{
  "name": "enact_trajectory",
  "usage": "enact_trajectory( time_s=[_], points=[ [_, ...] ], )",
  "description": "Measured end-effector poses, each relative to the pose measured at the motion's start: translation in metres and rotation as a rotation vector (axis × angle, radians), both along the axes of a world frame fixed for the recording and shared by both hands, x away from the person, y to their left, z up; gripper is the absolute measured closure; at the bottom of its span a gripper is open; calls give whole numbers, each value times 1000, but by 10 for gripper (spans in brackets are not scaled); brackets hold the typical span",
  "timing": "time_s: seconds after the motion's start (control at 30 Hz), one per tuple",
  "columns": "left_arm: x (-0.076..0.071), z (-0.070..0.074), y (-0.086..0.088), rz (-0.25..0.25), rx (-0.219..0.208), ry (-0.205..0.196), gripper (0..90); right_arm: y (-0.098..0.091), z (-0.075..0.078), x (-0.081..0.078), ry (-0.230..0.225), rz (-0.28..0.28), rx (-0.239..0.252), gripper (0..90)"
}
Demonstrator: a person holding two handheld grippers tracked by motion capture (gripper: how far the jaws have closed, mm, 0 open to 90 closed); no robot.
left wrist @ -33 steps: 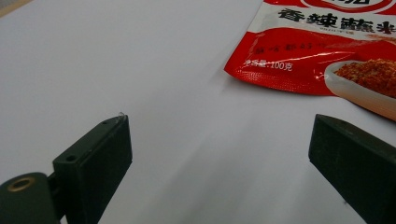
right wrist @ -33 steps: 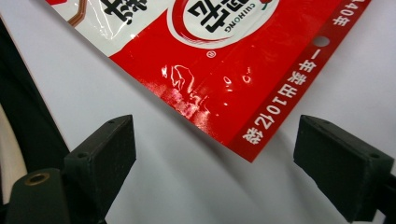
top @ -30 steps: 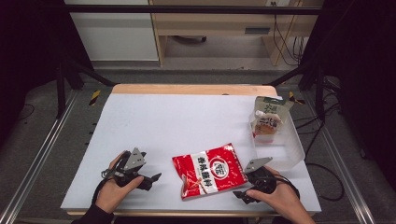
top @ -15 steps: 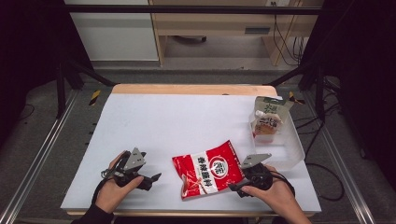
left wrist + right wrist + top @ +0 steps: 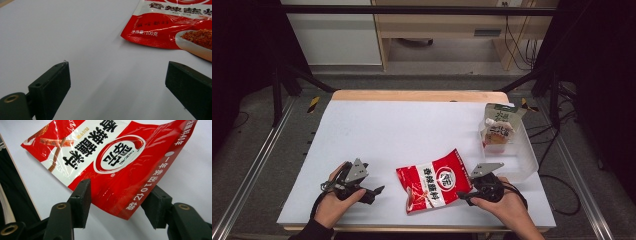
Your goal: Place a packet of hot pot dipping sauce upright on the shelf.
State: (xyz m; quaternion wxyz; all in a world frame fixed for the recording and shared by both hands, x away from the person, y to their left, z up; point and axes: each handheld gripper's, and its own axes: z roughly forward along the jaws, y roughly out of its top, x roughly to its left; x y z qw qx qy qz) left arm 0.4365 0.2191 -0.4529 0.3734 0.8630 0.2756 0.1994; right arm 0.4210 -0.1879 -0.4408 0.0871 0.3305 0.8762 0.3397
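Note:
A red and white snack bag (image 5: 434, 181) lies flat on the white table (image 5: 412, 130), near the front edge. In the right gripper view the bag (image 5: 110, 157) has its lower edge reaching in between the two jaws. My right gripper (image 5: 465, 197) (image 5: 120, 205) is open, with a jaw on each side of that edge and neither pressing it. My left gripper (image 5: 376, 191) (image 5: 120, 87) rests open on the table to the bag's left, nothing between its jaws. The bag's corner (image 5: 170, 27) lies ahead and to the right in the left gripper view.
A clear plastic tub (image 5: 528, 165) stands at the table's right edge. It holds an upright green and white carton (image 5: 506, 114) and a wrapped food packet (image 5: 496, 134). A wooden strip (image 5: 412, 95) borders the table's far side.
My right gripper has slid left to the bag, so its open jaws now straddle the bag's right edge. The left gripper and the bag have stayed put.

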Motion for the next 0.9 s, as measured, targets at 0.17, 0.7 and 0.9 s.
enact_trajectory(
  time_s=[0.17, 0.7, 0.9],
  points=[
    [0, 0, 0, -2, 6, 1, 62, 4, 0, 1, -15, -3, 7, 512],
    [0, -1, 0, 5, 23, -1, 63, 24, 13, 6, -144, 17, -17, 895],
    [0, -1, 1, 13, 27, -4, 63, 40, 24, 17, -216, 18, -37, 900]
  ],
)
